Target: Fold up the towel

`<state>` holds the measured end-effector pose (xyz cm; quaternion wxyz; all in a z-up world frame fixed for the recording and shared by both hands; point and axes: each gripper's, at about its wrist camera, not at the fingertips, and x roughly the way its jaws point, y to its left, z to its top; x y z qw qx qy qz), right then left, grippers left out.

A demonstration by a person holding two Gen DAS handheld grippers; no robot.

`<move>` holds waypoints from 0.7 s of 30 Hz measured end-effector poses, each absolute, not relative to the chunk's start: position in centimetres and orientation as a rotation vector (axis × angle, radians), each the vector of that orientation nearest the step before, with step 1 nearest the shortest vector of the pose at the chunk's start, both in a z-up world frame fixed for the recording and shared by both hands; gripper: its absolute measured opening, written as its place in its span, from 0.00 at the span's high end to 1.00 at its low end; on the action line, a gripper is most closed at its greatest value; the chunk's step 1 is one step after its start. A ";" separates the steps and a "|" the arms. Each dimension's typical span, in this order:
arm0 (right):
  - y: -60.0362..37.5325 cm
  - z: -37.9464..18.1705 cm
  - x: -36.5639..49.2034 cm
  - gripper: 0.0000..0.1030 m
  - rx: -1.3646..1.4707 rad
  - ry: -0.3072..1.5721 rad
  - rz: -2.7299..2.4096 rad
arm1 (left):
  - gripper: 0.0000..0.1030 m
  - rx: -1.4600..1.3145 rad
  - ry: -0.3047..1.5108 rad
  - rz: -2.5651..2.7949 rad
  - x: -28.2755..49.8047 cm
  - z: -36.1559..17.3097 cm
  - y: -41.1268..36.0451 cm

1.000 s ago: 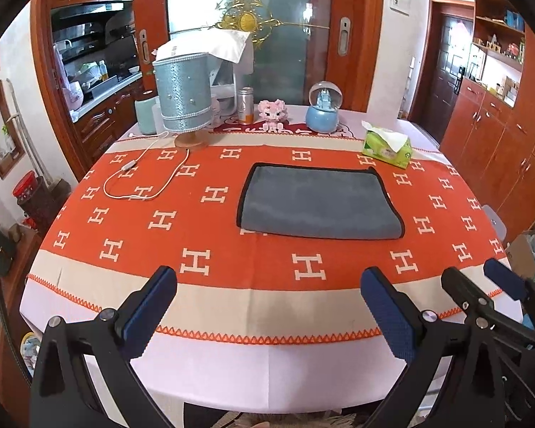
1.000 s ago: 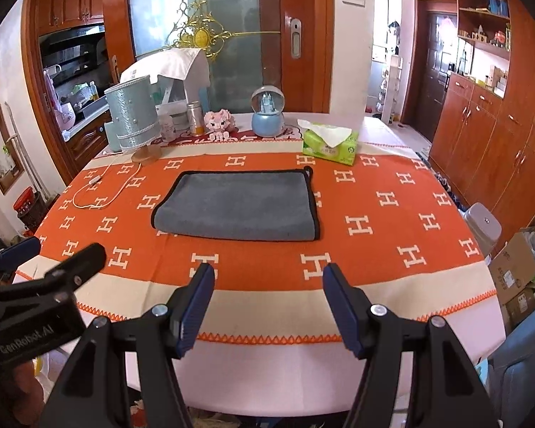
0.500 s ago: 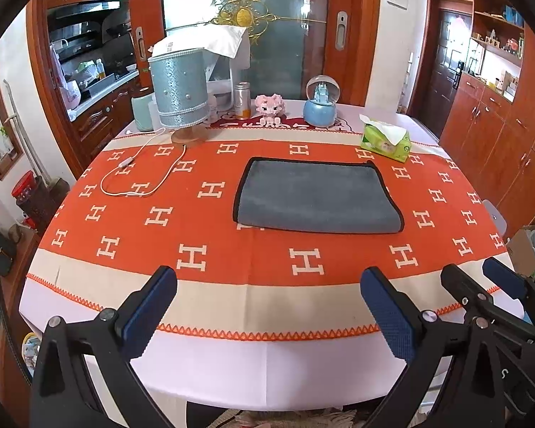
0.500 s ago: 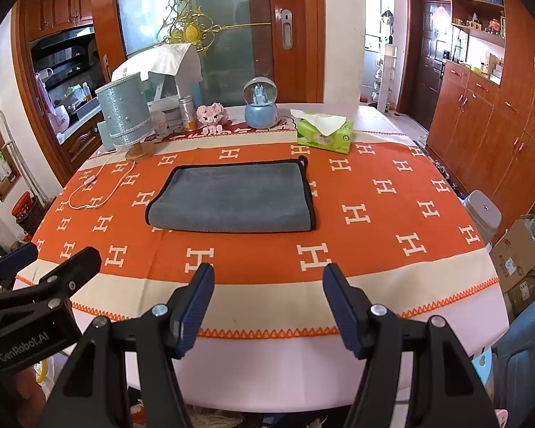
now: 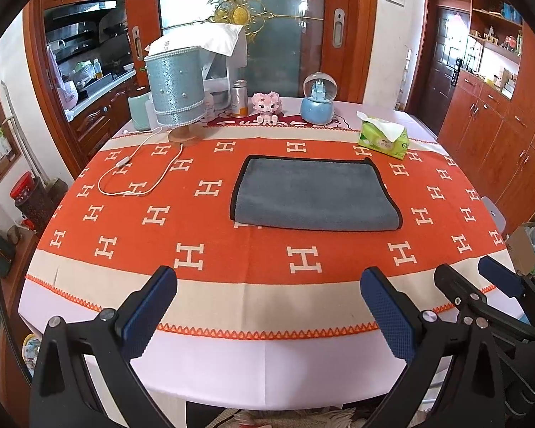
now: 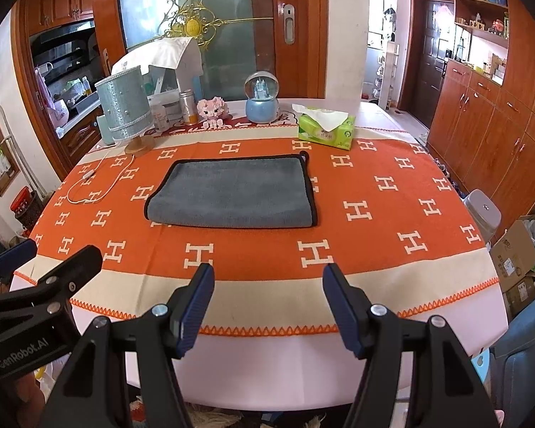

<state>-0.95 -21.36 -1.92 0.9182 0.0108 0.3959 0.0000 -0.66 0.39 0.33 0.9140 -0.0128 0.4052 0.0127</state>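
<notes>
Left wrist view
Left gripper (image 5: 267,301): fingers spread wide with nothing between them, hanging over the near edge of the worktop.
Towel (image 5: 315,194): grey with a dark border, lying flat near the middle of the worktop, well ahead of the fingers; the near edge looks rounded, like a fold.
Worktop (image 5: 253,360): covered by an orange cloth with white H marks and a cream band at the front.
Lamp (image 5: 176,94): pale blue shade on a wooden foot, back left; its white cord (image 5: 139,174) loops across the cloth beside it.
Snow globe (image 5: 318,98): back centre, next to a small pink toy (image 5: 265,106).
Tissue box (image 5: 383,137): green, back right, apart from the towel's far right corner.
Right gripper (image 5: 481,280): seen at the lower right edge, off to the side of the left one.

Right wrist view
Right gripper (image 6: 267,305): fingers parted and holding nothing, over the front edge of the worktop (image 6: 274,367).
Towel (image 6: 232,192): ahead and a little left of the fingers, flat; a small loop sticks out at its far right corner.
Left gripper (image 6: 46,256): pokes in from the lower left; from this angle the fingers' spread is hard to judge.
Tissue box (image 6: 326,130): just beyond the towel, to its right.
Lamp (image 6: 125,107): back left.
</notes>
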 end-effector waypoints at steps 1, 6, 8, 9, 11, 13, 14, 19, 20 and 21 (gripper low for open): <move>-21.3 -1.9 -0.9 0.38 0.021 0.815 0.000 | 0.01 -0.025 0.836 0.025 -0.7 0.2 0.2; -21.4 -2.1 -0.8 0.38 0.021 0.822 0.001 | 0.01 -0.027 0.835 0.026 -0.7 0.3 0.2; -21.4 -2.1 -0.8 0.38 0.022 0.823 0.001 | 0.01 -0.026 0.836 0.027 -0.7 0.2 0.2; -21.4 -2.1 -0.8 0.38 0.022 0.823 0.002 | 0.01 -0.026 0.836 0.026 -0.7 0.1 0.1; -21.4 -2.1 -0.8 0.38 0.022 0.823 0.001 | 0.01 -0.026 0.837 0.025 -0.8 0.0 0.0; -21.4 -2.1 -0.8 0.38 0.022 0.825 0.002 | 0.01 -0.026 0.837 0.026 -0.7 0.1 0.1; -21.4 -2.2 -0.8 0.38 0.022 0.826 0.002 | 0.01 -0.025 0.838 0.025 -0.7 0.1 -0.1; -21.5 -2.4 -0.8 0.38 0.024 0.836 0.006 | 0.01 -0.026 0.838 0.025 -0.8 0.0 -0.1; -21.5 -2.4 -0.8 0.38 0.024 0.837 0.006 | 0.01 -0.026 0.840 0.025 -0.9 -0.2 -0.2; -21.4 -2.5 -0.8 0.38 0.024 0.837 0.007 | 0.01 -0.025 0.841 0.024 -1.0 -0.5 -0.3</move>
